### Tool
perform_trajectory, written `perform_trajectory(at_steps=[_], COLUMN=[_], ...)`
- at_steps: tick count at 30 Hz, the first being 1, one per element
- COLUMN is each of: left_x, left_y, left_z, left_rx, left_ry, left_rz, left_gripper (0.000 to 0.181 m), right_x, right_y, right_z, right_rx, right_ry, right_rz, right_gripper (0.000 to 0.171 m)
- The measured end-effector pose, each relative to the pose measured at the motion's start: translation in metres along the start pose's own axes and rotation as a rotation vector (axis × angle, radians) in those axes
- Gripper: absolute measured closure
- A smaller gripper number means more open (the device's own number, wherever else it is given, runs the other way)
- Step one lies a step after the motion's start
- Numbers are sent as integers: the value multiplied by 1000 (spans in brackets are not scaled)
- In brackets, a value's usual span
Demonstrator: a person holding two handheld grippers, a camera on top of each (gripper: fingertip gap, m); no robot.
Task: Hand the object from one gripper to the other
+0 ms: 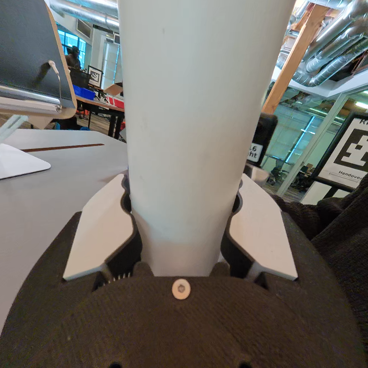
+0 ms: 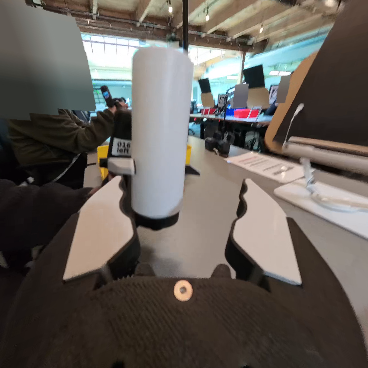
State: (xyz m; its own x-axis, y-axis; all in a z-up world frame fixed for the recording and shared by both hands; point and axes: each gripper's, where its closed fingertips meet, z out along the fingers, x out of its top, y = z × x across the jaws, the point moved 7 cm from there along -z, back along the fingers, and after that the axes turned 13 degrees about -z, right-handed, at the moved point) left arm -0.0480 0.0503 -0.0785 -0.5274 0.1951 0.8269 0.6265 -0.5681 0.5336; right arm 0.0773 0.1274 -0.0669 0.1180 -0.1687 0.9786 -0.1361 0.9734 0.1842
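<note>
My left gripper [image 1: 182, 201] is clamped, both white fingers [image 1: 103, 225] pressed against what it holds. My right gripper [image 2: 182, 199] is spread wide, fingers [image 2: 262, 229] apart, pointing forward.

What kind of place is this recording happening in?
Probably an open-plan workshop or lab office: exposed silver ducts overhead, long worktables holding red and blue bins, and a printed marker board nearby.

The white cylinder [image 1: 185, 119] runs off the top edge in the left wrist view, its upper end unseen. In the right wrist view it hides most of the left gripper [image 2: 159, 169] and of a yellow bin [image 2: 102, 159]; the whole view is motion-blurred.
</note>
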Motion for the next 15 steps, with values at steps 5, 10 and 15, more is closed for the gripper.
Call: perform_trajectory(at_steps=[5,10,15], left_x=[1,-6,-9], left_y=[8,18,25], left_z=[2,9,13], left_rx=[-11,-112,-159], left_ry=[-30,-66,-90], left_rz=[63,12,-7], left_gripper=[79,78,78], right_x=[-47,-61,-53], right_y=[-24,-46,-52], right_z=[24,33,30], right_rx=[197,256,291], right_ry=[-168,-298,-246], right_rz=[208,49,26], right_gripper=[46,50,92])
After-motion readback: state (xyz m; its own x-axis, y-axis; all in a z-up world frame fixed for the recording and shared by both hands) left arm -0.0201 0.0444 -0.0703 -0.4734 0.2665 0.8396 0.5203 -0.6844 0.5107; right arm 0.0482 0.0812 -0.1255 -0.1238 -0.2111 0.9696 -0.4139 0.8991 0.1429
